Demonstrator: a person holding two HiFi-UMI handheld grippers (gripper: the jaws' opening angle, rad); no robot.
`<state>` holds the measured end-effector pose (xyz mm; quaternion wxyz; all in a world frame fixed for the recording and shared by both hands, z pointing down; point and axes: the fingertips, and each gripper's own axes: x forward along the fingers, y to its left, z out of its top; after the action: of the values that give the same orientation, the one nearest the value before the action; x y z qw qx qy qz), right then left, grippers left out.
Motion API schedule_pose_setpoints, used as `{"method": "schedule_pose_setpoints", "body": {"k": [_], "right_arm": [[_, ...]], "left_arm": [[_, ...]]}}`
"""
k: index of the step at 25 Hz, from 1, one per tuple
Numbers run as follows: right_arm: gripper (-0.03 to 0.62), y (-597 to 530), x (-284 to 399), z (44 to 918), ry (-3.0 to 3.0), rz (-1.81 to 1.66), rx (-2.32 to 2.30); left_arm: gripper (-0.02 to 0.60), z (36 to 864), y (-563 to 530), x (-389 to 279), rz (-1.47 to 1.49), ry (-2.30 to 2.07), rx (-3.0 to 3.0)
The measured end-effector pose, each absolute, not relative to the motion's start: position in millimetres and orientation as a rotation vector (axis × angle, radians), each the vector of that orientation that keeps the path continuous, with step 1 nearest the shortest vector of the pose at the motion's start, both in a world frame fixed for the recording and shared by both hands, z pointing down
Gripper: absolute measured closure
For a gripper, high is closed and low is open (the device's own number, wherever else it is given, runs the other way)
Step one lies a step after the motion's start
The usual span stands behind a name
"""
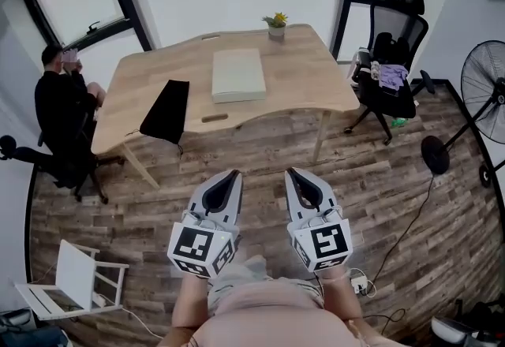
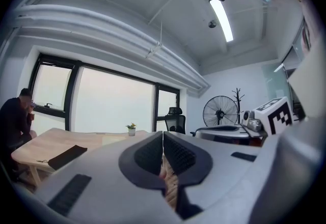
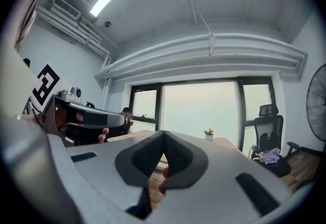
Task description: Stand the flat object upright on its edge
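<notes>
Start of task: both claws shut and empty, flat object untouched.
The pale flat object (image 1: pixel 238 75) lies flat on the wooden worktop (image 1: pixel 312 73) in the upper middle of the head view. It is well apart from the left claw (image 1: pixel 231 177) and right claw (image 1: pixel 293 173), which hang side by side in the lower middle, each with its 2 jaws pressed together on nothing. By my judgement nothing is done yet: approach, grasp and tipping onto an edge all remain. No brand or writing is readable; the only print is the black-and-white square markers (image 1: pixel 330 243) on the claws' cubes.
</notes>
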<state>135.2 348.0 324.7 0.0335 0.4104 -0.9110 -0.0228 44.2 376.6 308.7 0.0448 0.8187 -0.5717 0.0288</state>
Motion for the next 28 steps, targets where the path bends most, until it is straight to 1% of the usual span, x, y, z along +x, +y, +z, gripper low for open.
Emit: {"method": "schedule_pose_setpoints", "body": {"k": [14,19,28], "right_arm": [[0.594,283.1,84.0,328.1,-2.715,-0.013,1.287],[0.594,274.4,75.3,335.9,-2.698,0.014,1.283],[0.594,262.9,60.7,331.5,-2.7,-0.068,1.289]], "left_arm": [[0.571,312.8,317.8,-8.7,0.091,-1.663,2.521],[0.571,319.4,310.8,-15.5,0.1,-1.622,2.533],[0.571,325.8,302.5,-22.3,0.096,-1.601,2.53]]}}
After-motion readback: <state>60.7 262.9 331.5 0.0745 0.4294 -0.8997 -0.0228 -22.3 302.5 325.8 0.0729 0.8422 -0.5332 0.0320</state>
